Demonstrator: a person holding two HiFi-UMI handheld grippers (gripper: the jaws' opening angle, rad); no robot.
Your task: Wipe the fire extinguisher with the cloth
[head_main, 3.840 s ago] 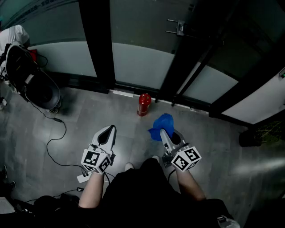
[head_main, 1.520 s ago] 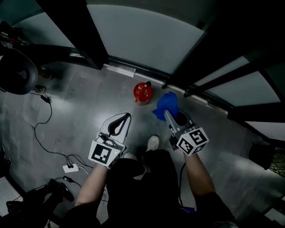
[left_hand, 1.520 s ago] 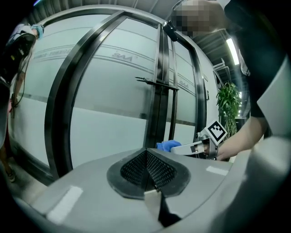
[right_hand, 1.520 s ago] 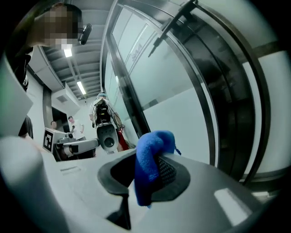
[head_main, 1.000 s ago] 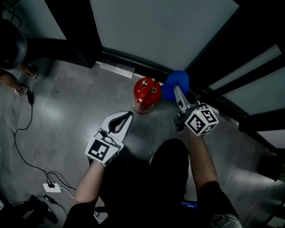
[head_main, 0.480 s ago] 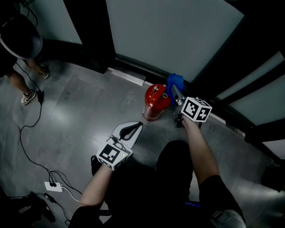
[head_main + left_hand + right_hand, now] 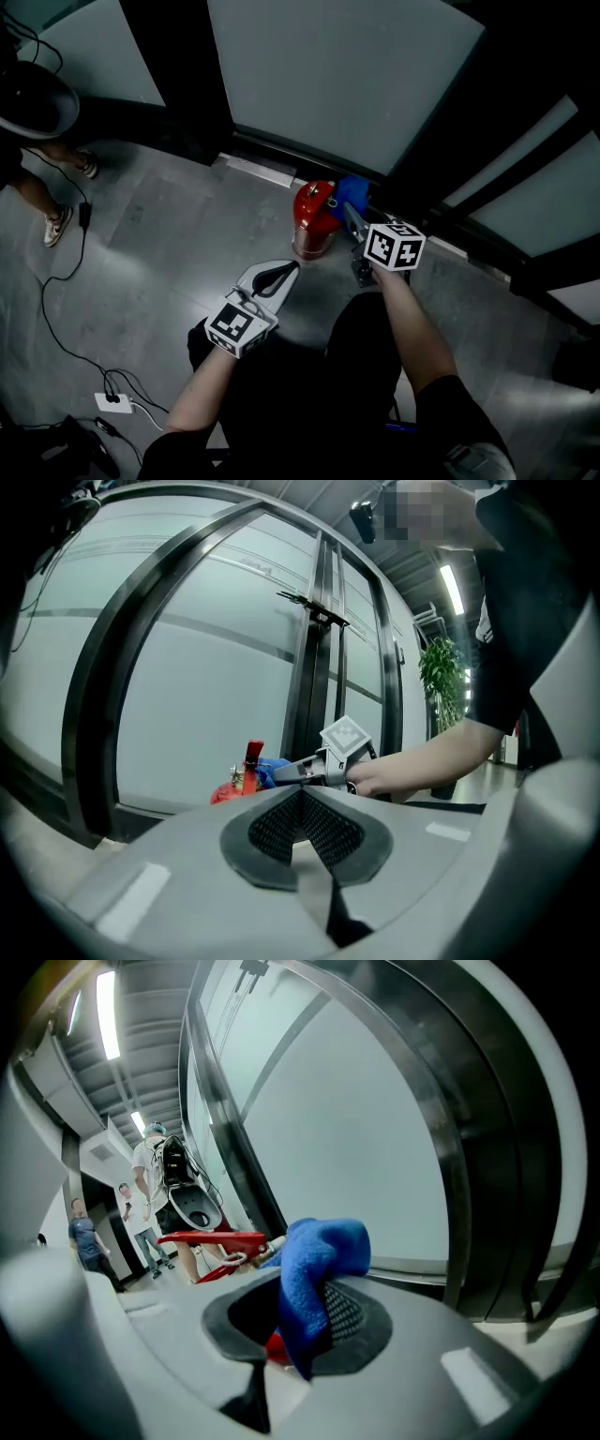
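A small red fire extinguisher (image 7: 313,217) stands on the grey floor by the black door frame. The blue cloth (image 7: 352,194) is pinched in my right gripper (image 7: 349,214), pressed against the extinguisher's right side near its top. In the right gripper view the cloth (image 7: 314,1274) bulges out between the jaws, with the red lever (image 7: 211,1239) just beyond. My left gripper (image 7: 283,270) hovers shut and empty a short way in front of the extinguisher. From the left gripper view the extinguisher (image 7: 242,778) and the right gripper (image 7: 309,771) sit straight ahead.
Frosted glass panels (image 7: 347,75) in black frames (image 7: 178,66) stand close behind the extinguisher. A cable and white adapter (image 7: 117,403) lie on the floor at left. A person's legs (image 7: 56,202) stand at far left. A potted plant (image 7: 441,696) is off to the right.
My right gripper has slid the cloth down and toward me along the extinguisher's right side. The left gripper has held nearly still, shut.
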